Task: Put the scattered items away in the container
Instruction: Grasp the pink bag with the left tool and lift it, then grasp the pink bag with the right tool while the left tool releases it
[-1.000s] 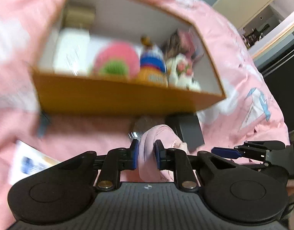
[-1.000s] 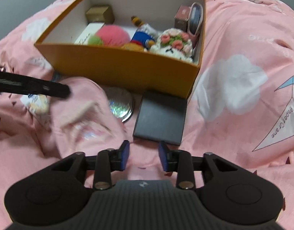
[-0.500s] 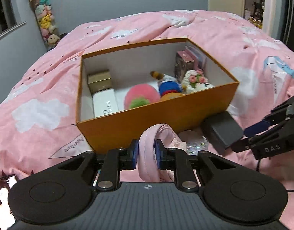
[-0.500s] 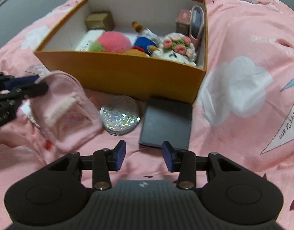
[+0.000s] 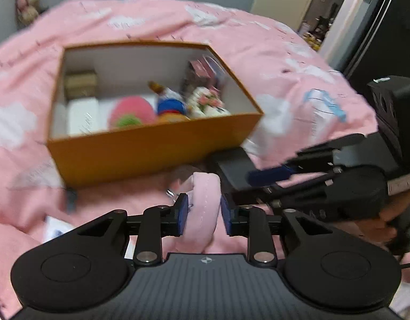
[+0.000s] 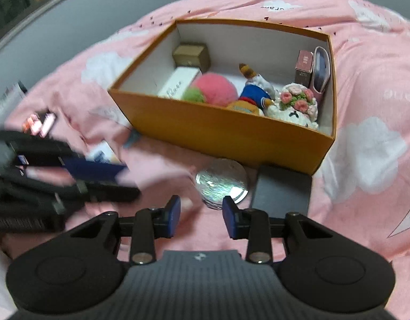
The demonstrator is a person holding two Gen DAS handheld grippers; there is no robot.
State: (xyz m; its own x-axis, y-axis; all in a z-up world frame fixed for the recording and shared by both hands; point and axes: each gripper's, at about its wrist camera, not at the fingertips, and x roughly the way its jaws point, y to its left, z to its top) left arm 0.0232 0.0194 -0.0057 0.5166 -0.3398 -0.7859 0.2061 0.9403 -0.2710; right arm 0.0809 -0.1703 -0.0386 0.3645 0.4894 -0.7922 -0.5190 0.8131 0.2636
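A soft pink pouch [image 5: 205, 208] stands between the pads of my left gripper [image 5: 203, 213], whose jaws are opening while still touching its sides. It hangs low in front of the orange box [image 5: 151, 154], which holds plush toys and small cartons. In the right wrist view the left gripper [image 6: 119, 178] and the blurred pouch [image 6: 157, 170] are at the left. My right gripper [image 6: 201, 213] hovers over the bedding near a round glittery compact [image 6: 221, 184] and a flat black case [image 6: 282, 189]. Its jaws are closing with nothing between them.
The orange box [image 6: 218, 130] rests on a rumpled pink duvet [image 6: 365, 146]. A white and blue packet [image 6: 101, 154] and a lit phone [image 6: 39, 122] lie to its left. A grey wall and a shelf of plush toys are behind; a doorway is at the right.
My left gripper's jaws have widened around the pink pouch, and the hand has swung and risen a little. My right gripper has lifted slightly and drawn back from the compact and case.
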